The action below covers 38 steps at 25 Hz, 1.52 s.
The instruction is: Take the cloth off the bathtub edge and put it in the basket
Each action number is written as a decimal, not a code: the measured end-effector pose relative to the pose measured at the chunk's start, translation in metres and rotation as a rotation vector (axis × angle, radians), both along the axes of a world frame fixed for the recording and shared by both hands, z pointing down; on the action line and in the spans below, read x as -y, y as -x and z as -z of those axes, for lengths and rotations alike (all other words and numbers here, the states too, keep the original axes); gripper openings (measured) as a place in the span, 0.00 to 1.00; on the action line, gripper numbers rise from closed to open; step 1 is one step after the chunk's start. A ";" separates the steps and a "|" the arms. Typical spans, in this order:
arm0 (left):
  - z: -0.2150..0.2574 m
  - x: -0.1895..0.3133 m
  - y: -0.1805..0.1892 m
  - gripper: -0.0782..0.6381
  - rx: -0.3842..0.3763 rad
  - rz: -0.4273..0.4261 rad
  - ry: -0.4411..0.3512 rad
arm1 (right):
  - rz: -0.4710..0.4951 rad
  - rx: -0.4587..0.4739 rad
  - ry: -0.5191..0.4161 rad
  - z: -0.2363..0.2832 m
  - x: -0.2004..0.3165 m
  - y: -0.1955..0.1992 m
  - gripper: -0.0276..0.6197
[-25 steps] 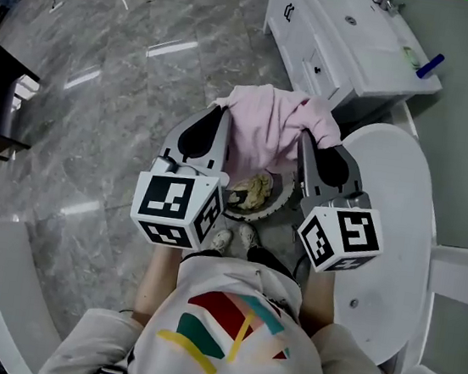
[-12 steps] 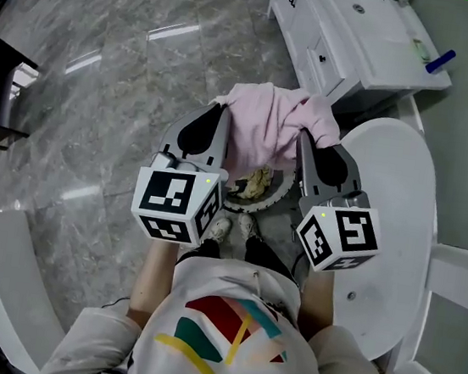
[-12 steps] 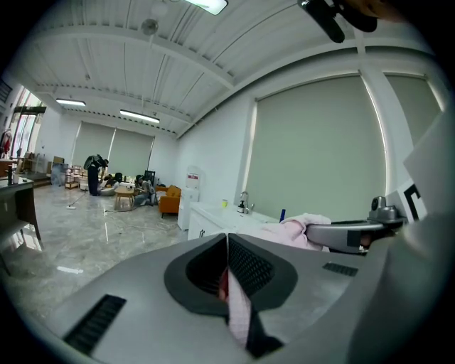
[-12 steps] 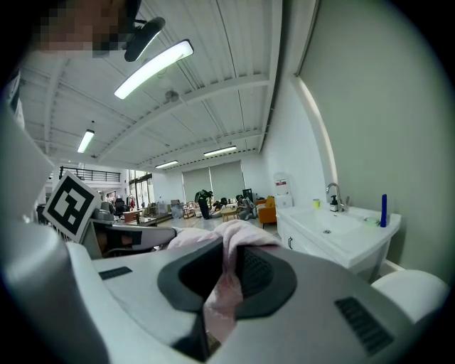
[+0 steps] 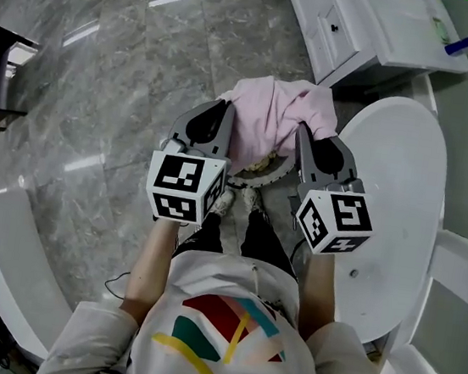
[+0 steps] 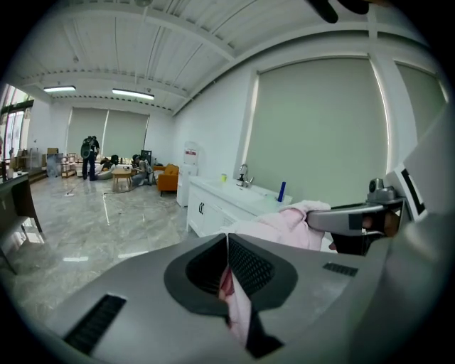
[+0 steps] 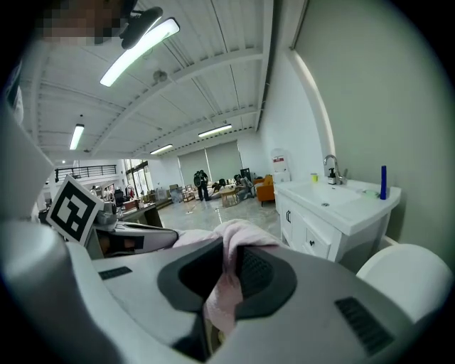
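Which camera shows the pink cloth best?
Head view: the whole cloth shows there, bunched and held up. The left gripper view and the right gripper view each show only a pinched fold of it, close up.

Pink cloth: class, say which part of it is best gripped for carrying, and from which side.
Pinch the near edge at two spread points, one per claw, coming from the person's side. The soft pink cloth is limp and bunches, so likely only a pinched fold holds; the left claw and right claw are each shut on one.
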<state>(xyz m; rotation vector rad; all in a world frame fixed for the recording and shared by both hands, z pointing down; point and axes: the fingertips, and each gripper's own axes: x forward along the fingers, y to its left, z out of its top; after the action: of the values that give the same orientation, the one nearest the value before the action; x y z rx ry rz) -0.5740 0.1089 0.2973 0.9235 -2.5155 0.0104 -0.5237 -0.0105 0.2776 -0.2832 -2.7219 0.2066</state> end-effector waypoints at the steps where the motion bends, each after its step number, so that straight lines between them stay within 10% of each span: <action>1: -0.009 0.000 -0.001 0.14 -0.013 -0.002 0.013 | 0.003 -0.017 -0.003 -0.009 0.000 0.000 0.12; 22: -0.189 -0.009 -0.030 0.14 -0.248 -0.069 0.261 | 0.047 -0.375 -0.047 -0.195 -0.026 -0.029 0.12; 38: -0.246 -0.011 -0.050 0.14 -0.336 -0.076 0.331 | 0.024 -0.465 -0.059 -0.254 -0.024 -0.044 0.12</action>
<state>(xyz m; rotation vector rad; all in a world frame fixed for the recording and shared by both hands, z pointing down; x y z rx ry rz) -0.5239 0.1197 0.5432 0.8077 -2.0875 0.2650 -0.4797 0.0134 0.5314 -0.2185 -2.2588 0.1609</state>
